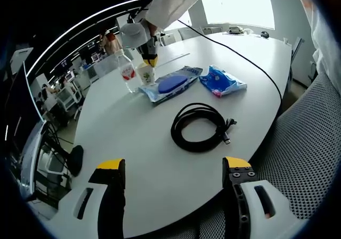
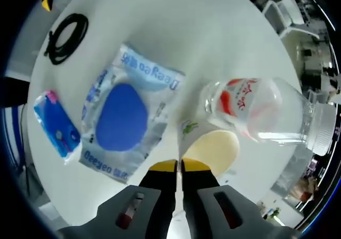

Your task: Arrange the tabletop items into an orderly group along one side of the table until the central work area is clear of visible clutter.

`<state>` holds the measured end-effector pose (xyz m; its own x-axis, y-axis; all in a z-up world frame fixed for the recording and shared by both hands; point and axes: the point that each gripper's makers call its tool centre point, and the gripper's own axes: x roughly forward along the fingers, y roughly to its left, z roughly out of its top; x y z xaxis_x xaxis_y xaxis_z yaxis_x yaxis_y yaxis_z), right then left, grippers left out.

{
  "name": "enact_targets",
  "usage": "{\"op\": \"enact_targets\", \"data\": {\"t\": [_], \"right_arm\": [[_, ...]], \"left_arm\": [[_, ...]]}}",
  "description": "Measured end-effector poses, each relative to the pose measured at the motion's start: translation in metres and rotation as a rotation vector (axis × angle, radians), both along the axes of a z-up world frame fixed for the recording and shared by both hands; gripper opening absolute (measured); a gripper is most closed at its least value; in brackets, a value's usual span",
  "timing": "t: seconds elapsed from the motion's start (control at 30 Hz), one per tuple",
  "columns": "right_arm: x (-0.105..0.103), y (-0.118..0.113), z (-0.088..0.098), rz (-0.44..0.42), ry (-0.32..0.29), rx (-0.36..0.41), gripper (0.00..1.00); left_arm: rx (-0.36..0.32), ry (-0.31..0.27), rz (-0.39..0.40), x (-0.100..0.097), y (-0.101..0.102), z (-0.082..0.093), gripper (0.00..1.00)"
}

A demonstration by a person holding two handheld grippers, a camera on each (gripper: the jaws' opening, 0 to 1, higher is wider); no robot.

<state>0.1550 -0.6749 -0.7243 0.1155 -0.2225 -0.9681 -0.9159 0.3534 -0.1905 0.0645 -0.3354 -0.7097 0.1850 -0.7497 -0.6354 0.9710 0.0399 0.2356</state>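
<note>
Left gripper hovers over the near edge of the white tabletop, jaws spread wide, grasping nothing. A coiled black cable lies just ahead of it, at about 12 o'clock. Beyond the cable: a clear packet with a blue pad and, to its right at 3 o'clock, a smaller blue packet. At the far side, the right gripper is clenched on the rim of a paper cup. A clear water bottle stands touching the cup. Packet with pad lies just beside the cup, at 9 o'clock in the right gripper view.
</note>
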Motion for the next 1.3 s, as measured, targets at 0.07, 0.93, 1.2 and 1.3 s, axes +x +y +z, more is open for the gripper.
{"op": "enact_targets", "data": {"t": [0.07, 0.93, 1.2, 1.3], "right_arm": [[-0.001, 0.001, 0.000, 0.005, 0.000, 0.001, 0.03], [-0.023, 0.007, 0.044, -0.058, -0.156, 0.065, 0.11], [-0.046, 0.012, 0.068, -0.120, -0.230, 0.111, 0.17], [-0.058, 0.011, 0.075, -0.145, -0.254, 0.115, 0.20]], "left_arm": [[-0.001, -0.001, -0.002, 0.000, 0.000, 0.000, 0.75], [-0.009, 0.011, -0.003, -0.002, -0.002, 0.000, 0.77], [-0.001, 0.009, -0.007, -0.003, -0.001, -0.001, 0.77], [0.003, 0.006, -0.004, -0.002, -0.001, -0.002, 0.77]]}}
